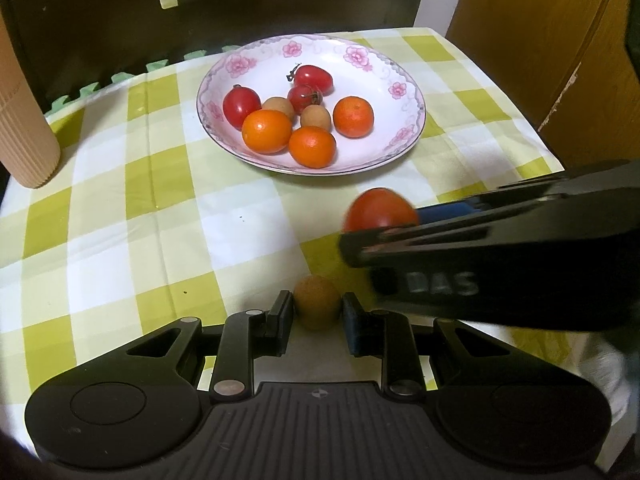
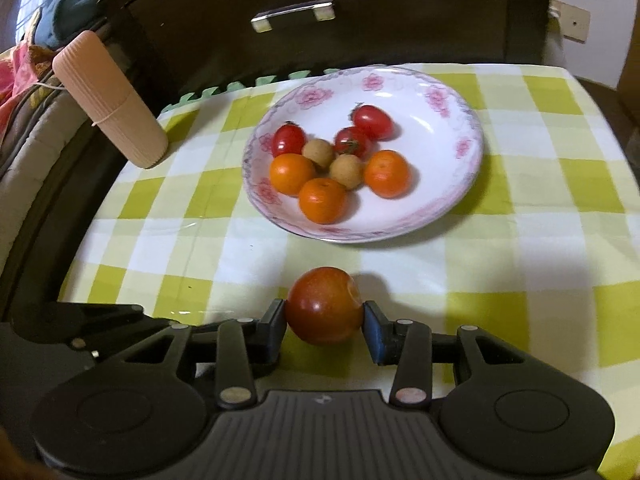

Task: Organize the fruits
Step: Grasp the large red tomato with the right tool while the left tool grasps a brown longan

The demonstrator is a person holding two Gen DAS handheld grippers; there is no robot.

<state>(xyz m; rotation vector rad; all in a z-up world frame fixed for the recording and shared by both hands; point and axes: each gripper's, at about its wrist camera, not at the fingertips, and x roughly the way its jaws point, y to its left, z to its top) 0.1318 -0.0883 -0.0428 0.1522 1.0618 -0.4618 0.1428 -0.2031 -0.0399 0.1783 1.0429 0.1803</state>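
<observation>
Your left tool [image 1: 316,312] pinched a small brown longan [image 1: 317,304] between its 2 pads, low over the checked cloth [image 1: 120,216] on the bench. Your right tool [image 2: 325,318] gripped a red tomato [image 2: 325,305] the same way, its pads pressed against both sides of the fruit; in the left view that tool crossed in from the right with the tomato at its tip, above and just beyond the longan. Farther back on the cloth sat the flowered plate [image 1: 384,152], well apart from both tools. It held 3 oranges [image 1: 267,131], 3 cherry tomatoes [image 1: 241,105] and 2 longans in a loose cluster, several of them touching. A ribbed tan cylinder [image 2: 112,100] stood at the left edge of the bench, and a dark drawer front with a metal handle [image 2: 294,14] rose behind the plate.
</observation>
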